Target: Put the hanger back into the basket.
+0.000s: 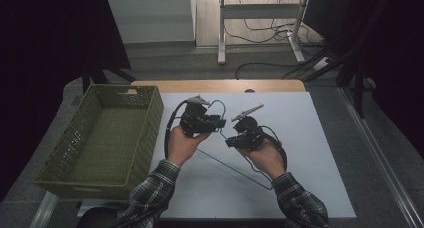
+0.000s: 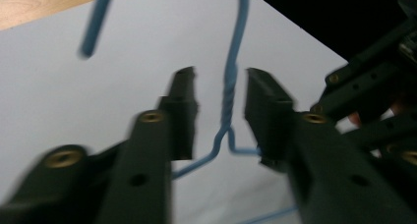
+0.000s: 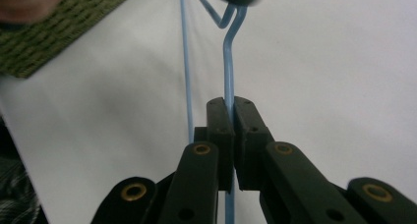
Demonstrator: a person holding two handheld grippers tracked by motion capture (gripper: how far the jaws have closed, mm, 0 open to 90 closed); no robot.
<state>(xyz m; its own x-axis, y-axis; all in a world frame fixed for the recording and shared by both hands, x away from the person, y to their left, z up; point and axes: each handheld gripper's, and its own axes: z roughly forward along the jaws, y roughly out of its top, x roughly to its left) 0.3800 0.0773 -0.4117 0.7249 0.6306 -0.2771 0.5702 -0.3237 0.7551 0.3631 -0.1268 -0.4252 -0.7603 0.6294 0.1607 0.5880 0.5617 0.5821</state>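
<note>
plaid sleeves [image 1: 150,188] come in at six o'clock of the high view, and between the two hands a blue wire hanger [image 1: 235,167] is held above the white mat [image 1: 320,138]. right gripper [image 1: 231,142] has its jaws pressed together, pinching the hanger's shoulder wire, and the right gripper view shows it plainly: the wire [image 3: 228,71] runs straight up toward twelve o'clock from between the shut pads. left gripper [image 1: 220,122] sits at the neck, jaws spread; its own view has the twisted neck [image 2: 227,103] standing between the pads without touching either, the hook end [image 2: 94,22] off at eleven o'clock. so this reads as a hand-over or regrip step, the left letting go while the right carries the load. green basket [image 1: 100,138] waits at nine o'clock, a likely drop point. next move calls for the left to clear the neck without snagging the hook. high view gives the layout; the gripper views alone settle the grip.
</note>
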